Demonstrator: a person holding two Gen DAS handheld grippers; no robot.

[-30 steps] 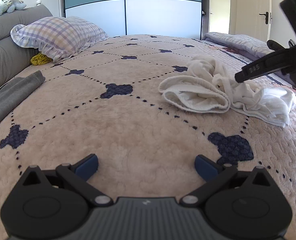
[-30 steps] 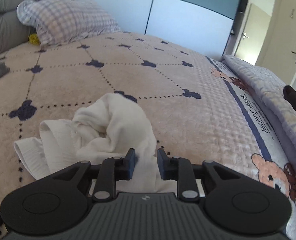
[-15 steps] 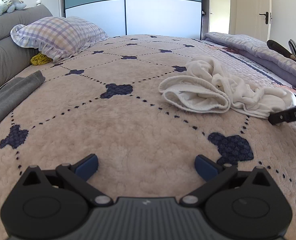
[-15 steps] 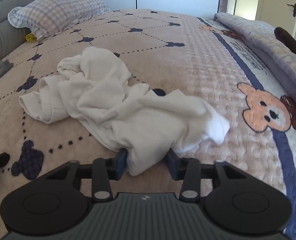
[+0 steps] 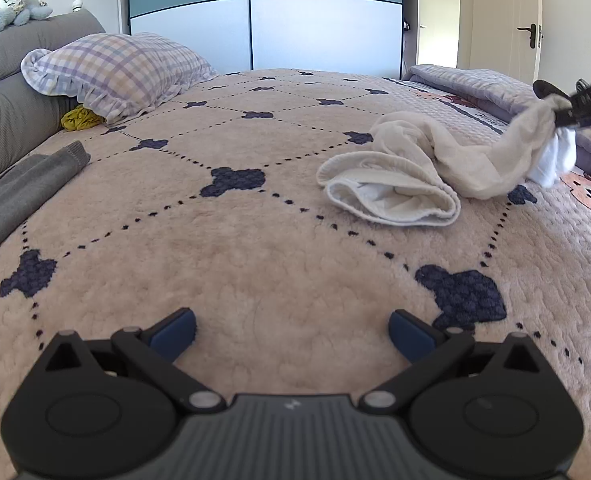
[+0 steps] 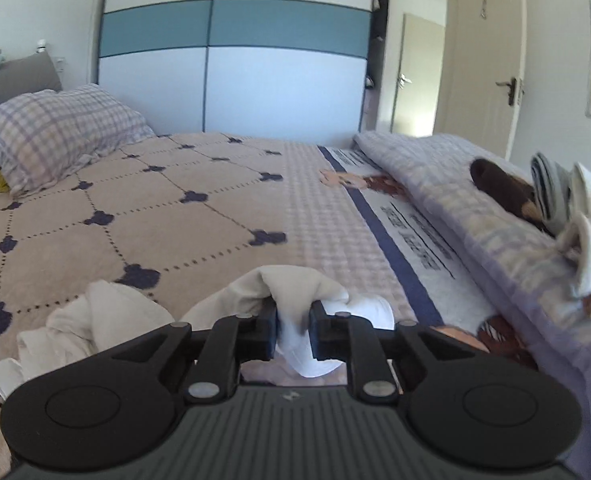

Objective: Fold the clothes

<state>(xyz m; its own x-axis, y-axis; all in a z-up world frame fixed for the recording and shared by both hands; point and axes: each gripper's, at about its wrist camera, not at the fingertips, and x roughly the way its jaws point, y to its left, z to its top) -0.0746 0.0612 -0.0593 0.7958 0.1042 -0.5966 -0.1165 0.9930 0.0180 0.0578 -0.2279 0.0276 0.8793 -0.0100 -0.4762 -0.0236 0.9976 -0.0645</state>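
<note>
Right gripper [image 6: 292, 334]: jaws closing on one end of the crumpled cream-white knit garment [image 5: 435, 164], fabric bunched between the pads, pinch looks solid. That end is off the bed; the rest trails down and to the gripper's left, in a heap on the beige fleece blanket with navy clover marks [image 5: 255, 264].

Left gripper [image 5: 291, 334]: fingers wide apart, nothing between them, hovering low over bare blanket. Garment sits ahead of it and off to its right, well apart. The rolled, elasticated-looking edge [image 5: 391, 200] is the closest part to it.

Step in hand, my read: lift and spread the garment out before any fold.

How to do it well:
- Finish the squeeze before pulling harder. Only a small bunch is pinched; a jerk could slip it.
- Pull away from the heap, not just up, so twists unwind instead of tightening.
- Bring the left gripper onto that rolled edge, grab a single layer at a corner. Grabbing the whole roll keeps it bunched.
- Then tension between both grippers and lay flat on the open blanket ahead of the left gripper.
- Fleece probably grips knit fabric: lift clear, don't drag.

Keep clear of the lilac quilted duvet [image 6: 475, 216] right of the right gripper; other folded items [image 6: 555, 192] sit on it.

Can't tell which garment type or which end is held.
</note>
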